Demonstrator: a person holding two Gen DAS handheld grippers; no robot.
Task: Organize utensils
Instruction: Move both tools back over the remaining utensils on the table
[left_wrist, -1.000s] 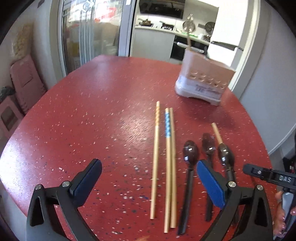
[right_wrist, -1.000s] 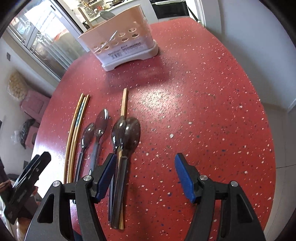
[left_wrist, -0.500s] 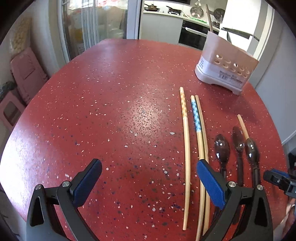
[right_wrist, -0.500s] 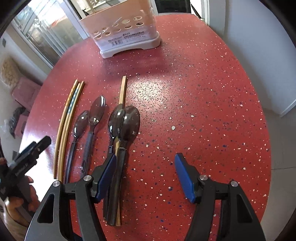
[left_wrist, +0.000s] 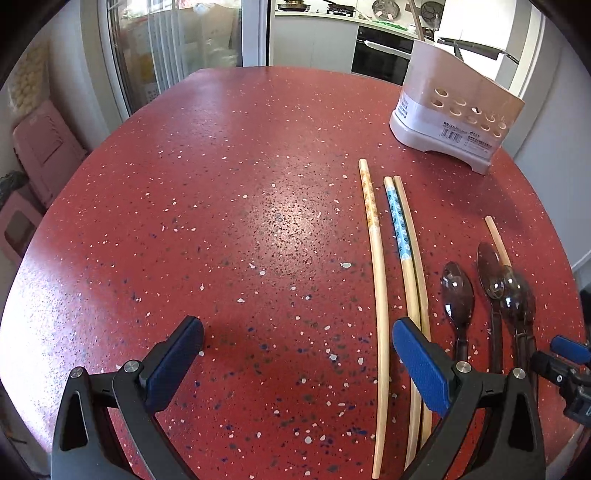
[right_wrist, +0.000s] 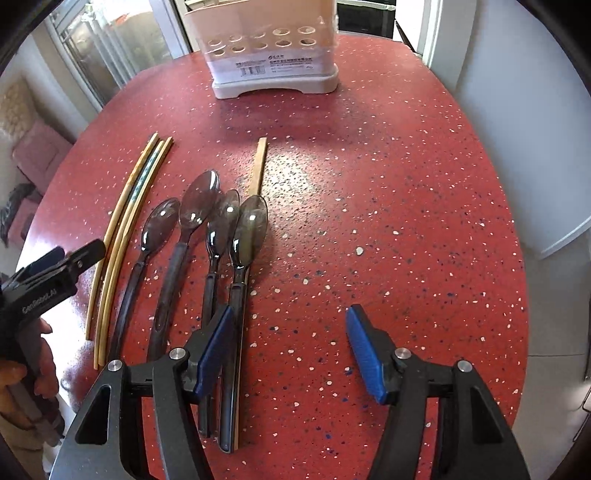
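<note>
Three wooden chopsticks lie side by side on the red speckled table. To their right lie several dark spoons, with a fourth chopstick under the rightmost spoon. A beige utensil holder stands at the far side. My left gripper is open and empty, left of the chopsticks. My right gripper is open and empty, its left finger over the rightmost spoon's handle.
The left gripper also shows at the left edge of the right wrist view. A pink stool stands beyond the table's left edge. A white wall is close on the right. Kitchen counters lie behind the holder.
My left gripper has shifted left, so the chopsticks and spoons now sit further right in its view. My right gripper has moved forward, closer to the spoons and holder. Both stay open.
</note>
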